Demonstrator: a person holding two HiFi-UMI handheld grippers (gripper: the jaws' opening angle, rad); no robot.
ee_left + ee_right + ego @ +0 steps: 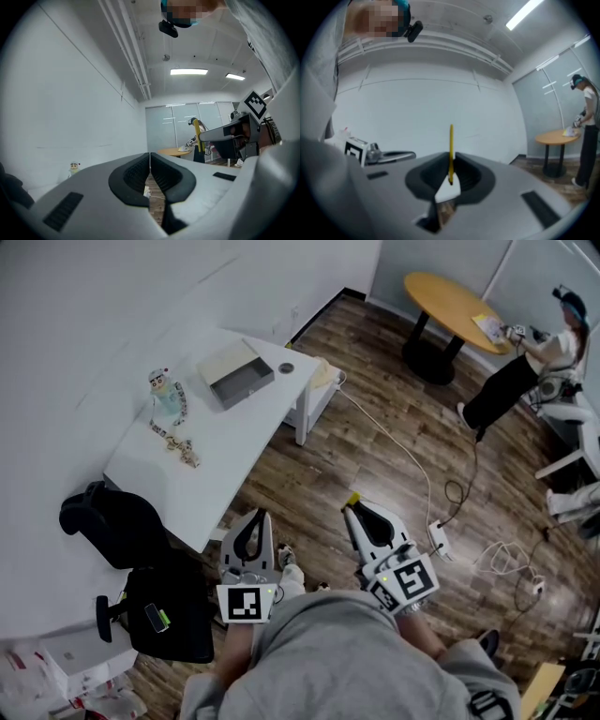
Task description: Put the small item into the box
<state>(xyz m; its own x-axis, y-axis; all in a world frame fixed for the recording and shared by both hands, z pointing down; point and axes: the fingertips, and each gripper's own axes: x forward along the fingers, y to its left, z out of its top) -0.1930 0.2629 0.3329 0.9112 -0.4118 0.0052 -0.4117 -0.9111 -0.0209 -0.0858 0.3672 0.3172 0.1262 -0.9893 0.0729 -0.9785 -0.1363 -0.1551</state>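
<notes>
Between right claw (451, 164) jaws: thin yellow item (451, 143) pinched upright. Left claw (150, 164) clenched, empty. Box (236, 374) on table (234, 442), well apart. Advice: firm pinch, carry over box, lower before release.

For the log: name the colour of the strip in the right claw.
Yellow. The thin yellow strip shows best in the right gripper view.

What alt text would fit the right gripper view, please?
The right hand-held gripper is shut on a thin yellow strip that stands upright between its jaws. Behind it are a white wall and, at the right, a person beside a round wooden table.
</notes>
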